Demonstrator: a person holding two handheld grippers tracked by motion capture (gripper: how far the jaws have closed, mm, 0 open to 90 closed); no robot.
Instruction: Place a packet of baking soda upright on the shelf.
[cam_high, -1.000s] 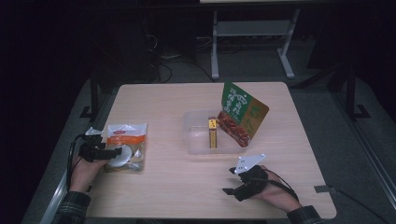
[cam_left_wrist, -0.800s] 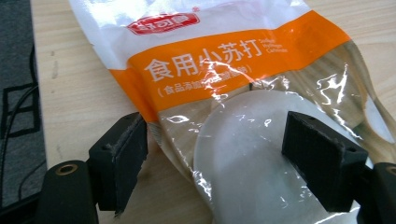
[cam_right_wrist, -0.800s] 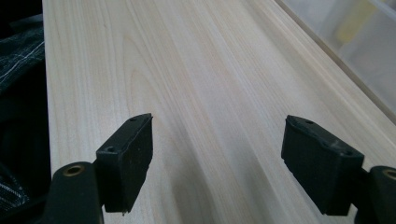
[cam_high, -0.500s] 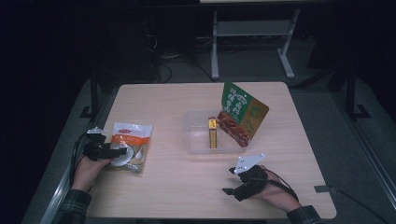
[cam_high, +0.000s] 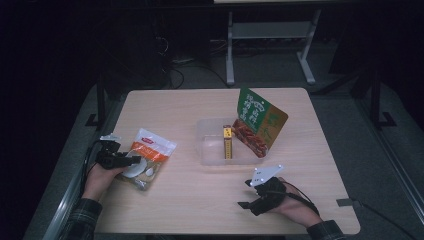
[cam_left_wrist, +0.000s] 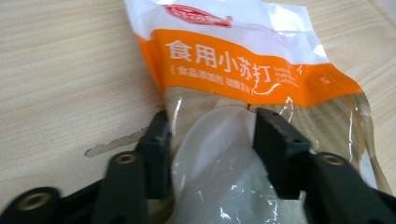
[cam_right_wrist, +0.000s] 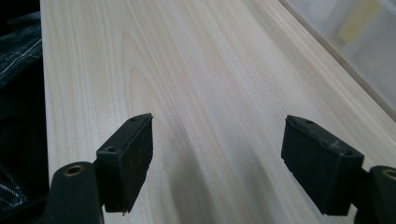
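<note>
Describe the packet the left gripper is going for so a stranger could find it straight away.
On the light wooden table, look to its left edge, away from the clear plastic tray. There lies a flat white-and-orange plastic pouch of white powder, between the left gripper fingers, which have just been closing. It alone has the orange band.

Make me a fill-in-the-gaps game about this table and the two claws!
1. The left claw has just been closing around the bag with the ____ band.
2. The right claw is open over the bare ____.
3. The clear tub holds a thin ____ box.
4. The packet leaning in the tub has a ____ top.

Missing words: orange; table; yellow; green
</note>
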